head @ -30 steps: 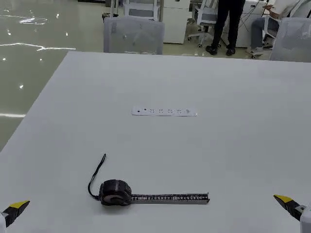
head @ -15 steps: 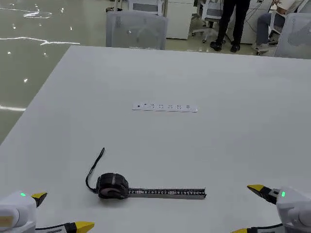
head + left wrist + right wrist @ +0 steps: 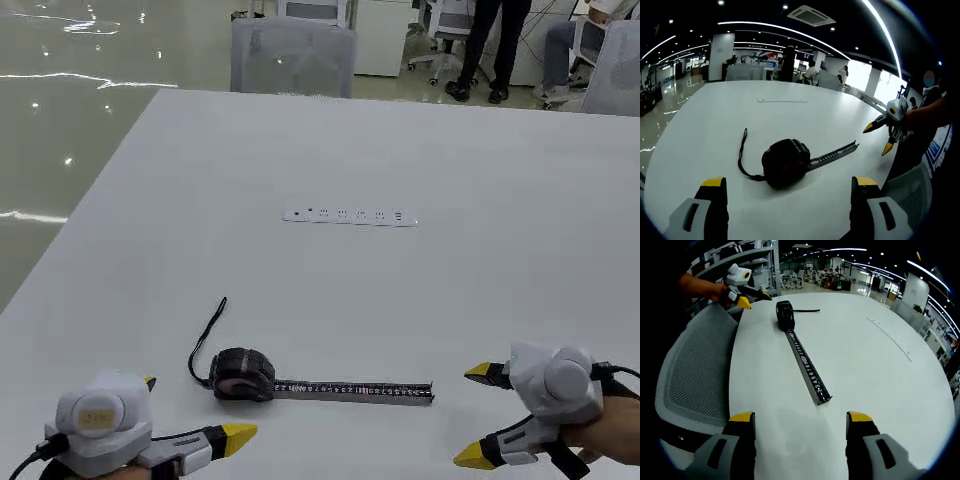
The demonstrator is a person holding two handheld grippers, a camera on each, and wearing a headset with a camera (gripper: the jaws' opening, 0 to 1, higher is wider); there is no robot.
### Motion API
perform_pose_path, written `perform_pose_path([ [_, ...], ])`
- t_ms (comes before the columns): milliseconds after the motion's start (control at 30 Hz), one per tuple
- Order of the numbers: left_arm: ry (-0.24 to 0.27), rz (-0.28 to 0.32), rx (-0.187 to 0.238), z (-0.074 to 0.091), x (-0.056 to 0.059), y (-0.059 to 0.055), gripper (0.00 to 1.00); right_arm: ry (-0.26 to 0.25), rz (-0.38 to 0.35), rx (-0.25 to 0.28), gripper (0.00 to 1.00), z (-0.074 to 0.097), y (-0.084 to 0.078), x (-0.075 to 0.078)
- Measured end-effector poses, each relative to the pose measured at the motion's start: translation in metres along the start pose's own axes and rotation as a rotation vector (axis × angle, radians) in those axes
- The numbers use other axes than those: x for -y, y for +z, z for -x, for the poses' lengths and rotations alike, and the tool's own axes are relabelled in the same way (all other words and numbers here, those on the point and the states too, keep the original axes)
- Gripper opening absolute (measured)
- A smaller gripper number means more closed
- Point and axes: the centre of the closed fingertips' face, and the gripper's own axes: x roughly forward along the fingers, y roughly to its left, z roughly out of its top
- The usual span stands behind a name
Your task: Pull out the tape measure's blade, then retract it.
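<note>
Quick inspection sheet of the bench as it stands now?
Surface: white table, flat and plain.
Job's things: tape measure lying on the table, blade partly out, strap trailing from the case.
Clutter: white power strip mid-table, apart from the tape.
Grippers: left gripper and right gripper both open, holding nothing, one at each end of the tape.
Cables: black lead at the left gripper.
Surroundings: grey chair at the far edge, people beyond, glossy floor.
</note>
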Motion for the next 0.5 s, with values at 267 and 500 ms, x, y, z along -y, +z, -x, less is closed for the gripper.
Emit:
perform_pose_path([
  [267,0.056,0.016,0.017,-0.022,0.013,0.001,1.0,0.048,0.032,-0.047,0.65,-0.02,0.007,0.016],
  [500,0.121,0.009,0.042,-0.034,0.015,0.005,1.0,0.113,0.074,-0.107,0.5,-0.039,0.009,0.02],
])
